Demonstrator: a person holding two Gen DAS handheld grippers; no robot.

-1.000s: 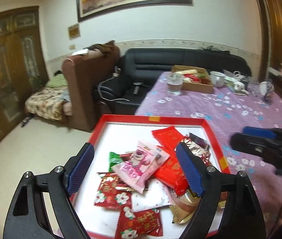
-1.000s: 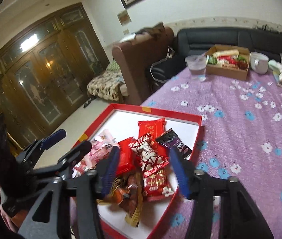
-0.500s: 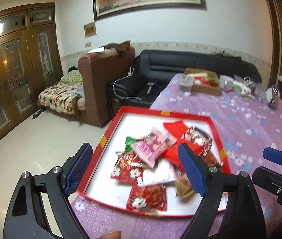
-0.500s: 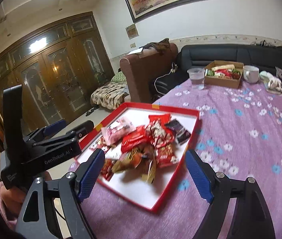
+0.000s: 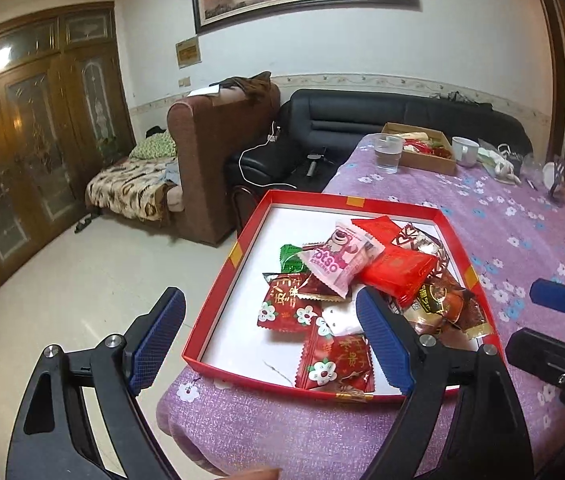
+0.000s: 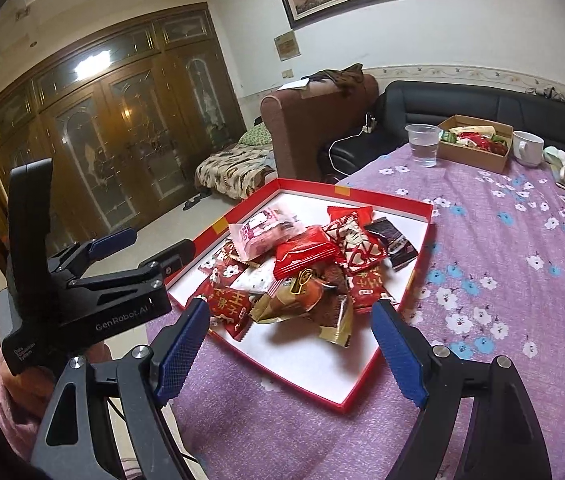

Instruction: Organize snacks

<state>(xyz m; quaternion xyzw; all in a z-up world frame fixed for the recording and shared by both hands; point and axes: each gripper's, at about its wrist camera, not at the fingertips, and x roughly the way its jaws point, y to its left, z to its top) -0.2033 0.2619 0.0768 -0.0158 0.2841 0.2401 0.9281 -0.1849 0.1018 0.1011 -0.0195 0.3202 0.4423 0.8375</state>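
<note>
Both grippers have pulled back from the red tray (image 6: 418,280); left gripper (image 5: 270,336) and right gripper (image 6: 290,348) hang empty, fingers apart. Snacks (image 6: 306,264) sit heaped inside, apparently gathered.

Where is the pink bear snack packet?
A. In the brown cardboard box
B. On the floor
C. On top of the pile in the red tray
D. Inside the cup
C: the pink packet lies on top of the other snacks piled in the red tray, not in the far cardboard box or the cup.
</note>
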